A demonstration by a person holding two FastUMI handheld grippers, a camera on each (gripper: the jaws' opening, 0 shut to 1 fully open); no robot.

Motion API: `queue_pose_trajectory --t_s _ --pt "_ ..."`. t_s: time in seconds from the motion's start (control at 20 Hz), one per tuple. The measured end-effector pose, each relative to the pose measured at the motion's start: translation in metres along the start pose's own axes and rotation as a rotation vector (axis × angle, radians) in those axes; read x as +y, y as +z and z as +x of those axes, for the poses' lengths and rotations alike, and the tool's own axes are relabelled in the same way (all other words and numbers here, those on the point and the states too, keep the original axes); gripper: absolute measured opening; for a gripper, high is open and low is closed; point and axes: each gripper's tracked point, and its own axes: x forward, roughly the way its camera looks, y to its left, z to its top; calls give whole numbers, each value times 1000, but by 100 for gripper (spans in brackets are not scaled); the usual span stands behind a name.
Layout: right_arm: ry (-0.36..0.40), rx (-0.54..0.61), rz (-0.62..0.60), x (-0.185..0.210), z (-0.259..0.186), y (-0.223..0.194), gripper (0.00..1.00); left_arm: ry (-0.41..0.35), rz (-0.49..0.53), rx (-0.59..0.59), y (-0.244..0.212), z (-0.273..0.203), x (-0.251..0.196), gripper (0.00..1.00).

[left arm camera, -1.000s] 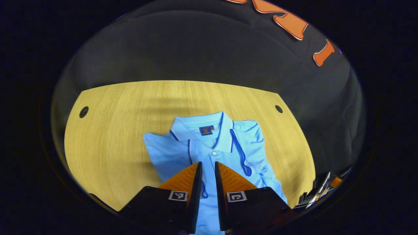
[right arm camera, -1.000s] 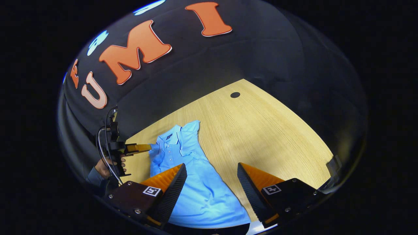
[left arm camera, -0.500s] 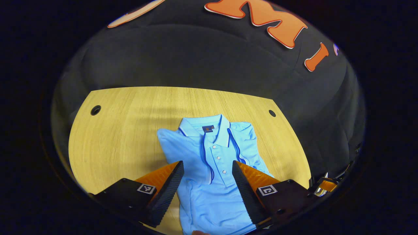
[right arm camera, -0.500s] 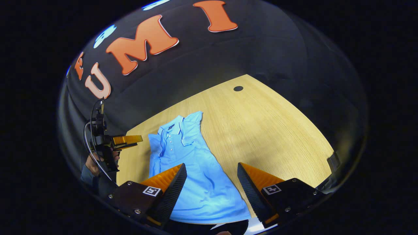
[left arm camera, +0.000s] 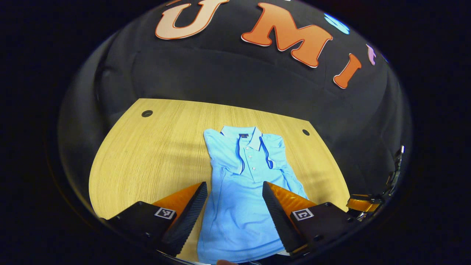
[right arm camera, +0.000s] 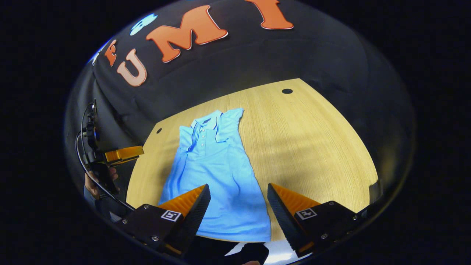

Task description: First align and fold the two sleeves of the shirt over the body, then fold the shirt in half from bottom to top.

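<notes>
Wooden table (left arm camera: pixel 147 158), blue shirt (left arm camera: pixel 239 198) flat near its front edge, sleeves apparently folded in, left gripper (left arm camera: pixel 234 200) and right gripper (right arm camera: pixel 238 202) both spread wide, holding nothing.

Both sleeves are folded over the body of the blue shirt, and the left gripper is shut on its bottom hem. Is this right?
Not quite. In the left gripper view the left gripper has open jaws above the shirt, holding nothing. The sleeves are indeed folded over the body.

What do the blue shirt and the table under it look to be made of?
The shirt looks like a soft knit polo fabric, matte, lying limp with gentle creases; cotton or a blend, I cannot tell. The table shows pale wood grain with a smooth, even sheen, so probably a wood-look laminate or veneer rather than raw timber.
</notes>
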Motion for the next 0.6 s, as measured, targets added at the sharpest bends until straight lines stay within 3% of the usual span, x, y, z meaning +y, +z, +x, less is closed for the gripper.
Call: queue_pose_trajectory --t_s 0.1,0.3,0.6 --pt "6 27 -18 -3 -3 -20 98 28 29 -9 -20 -18 3 96" --pt "-15 92 -77 -15 -1 -63 97 56 27 3 -69 -46 4 100" --pt "-15 199 -125 -23 10 -120 98 107 6 129 -163 -52 29 99"
